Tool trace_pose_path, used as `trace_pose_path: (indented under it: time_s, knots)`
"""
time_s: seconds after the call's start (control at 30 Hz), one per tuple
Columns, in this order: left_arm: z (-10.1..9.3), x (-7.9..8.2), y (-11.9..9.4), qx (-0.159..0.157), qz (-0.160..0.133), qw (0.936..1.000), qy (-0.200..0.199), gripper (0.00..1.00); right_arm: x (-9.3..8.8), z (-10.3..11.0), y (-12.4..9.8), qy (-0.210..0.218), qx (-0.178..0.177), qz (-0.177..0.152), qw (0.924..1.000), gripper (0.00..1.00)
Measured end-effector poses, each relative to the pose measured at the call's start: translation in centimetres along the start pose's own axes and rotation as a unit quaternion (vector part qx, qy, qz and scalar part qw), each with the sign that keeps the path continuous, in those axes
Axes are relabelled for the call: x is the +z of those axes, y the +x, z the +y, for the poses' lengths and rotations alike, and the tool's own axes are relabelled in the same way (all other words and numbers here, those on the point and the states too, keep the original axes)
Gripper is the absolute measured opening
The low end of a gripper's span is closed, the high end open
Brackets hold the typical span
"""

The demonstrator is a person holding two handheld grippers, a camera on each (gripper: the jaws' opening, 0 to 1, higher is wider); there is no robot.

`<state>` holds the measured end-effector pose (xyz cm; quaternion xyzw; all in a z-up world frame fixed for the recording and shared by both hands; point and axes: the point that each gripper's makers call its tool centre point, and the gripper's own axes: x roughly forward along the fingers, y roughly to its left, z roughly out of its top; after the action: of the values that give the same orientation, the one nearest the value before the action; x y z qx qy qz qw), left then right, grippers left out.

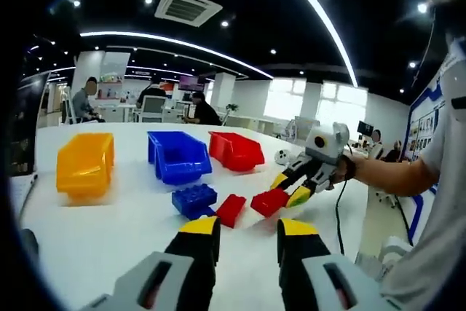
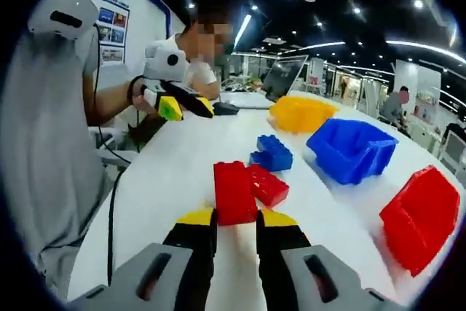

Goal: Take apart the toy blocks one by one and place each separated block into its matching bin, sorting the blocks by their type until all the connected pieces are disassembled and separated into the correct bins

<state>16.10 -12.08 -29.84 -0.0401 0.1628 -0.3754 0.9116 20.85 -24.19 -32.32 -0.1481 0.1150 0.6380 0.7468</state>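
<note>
Two red plastic toy bricks (image 2: 234, 191) sit joined, with the right gripper (image 2: 234, 218) clenched on one. Left gripper (image 1: 247, 228) hangs released over the white table (image 1: 109, 231), near a blue studded brick (image 1: 194, 199).

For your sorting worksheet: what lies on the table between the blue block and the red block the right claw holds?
Another red block lies between the blue block and the held red block, seen in the right gripper view.

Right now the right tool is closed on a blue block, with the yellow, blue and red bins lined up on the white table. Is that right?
Not quite: the block in the right tool is red, not blue. The right gripper view shows a red block between its tips; the blue block lies free on the table. The yellow bin, blue bin and red bin do stand in a row.
</note>
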Motion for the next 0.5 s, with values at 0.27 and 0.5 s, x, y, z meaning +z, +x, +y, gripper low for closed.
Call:
trace_pose_path:
  time_s: [0.27, 0.5]
  knots:
    - [-0.8, -0.1, 0.2, -0.009, 0.021, 0.9996, 0.018, 0.33, 3.2, -8.2, -4.7, 0.068, -0.184, -0.095, 0.976, 0.23]
    - [-1.1, 0.0, -0.1, -0.008, 0.018, 0.9996, 0.022, 0.33, 2.0, -16.4, -9.0, 0.14, -0.34, -0.1, 0.9244, 0.23]
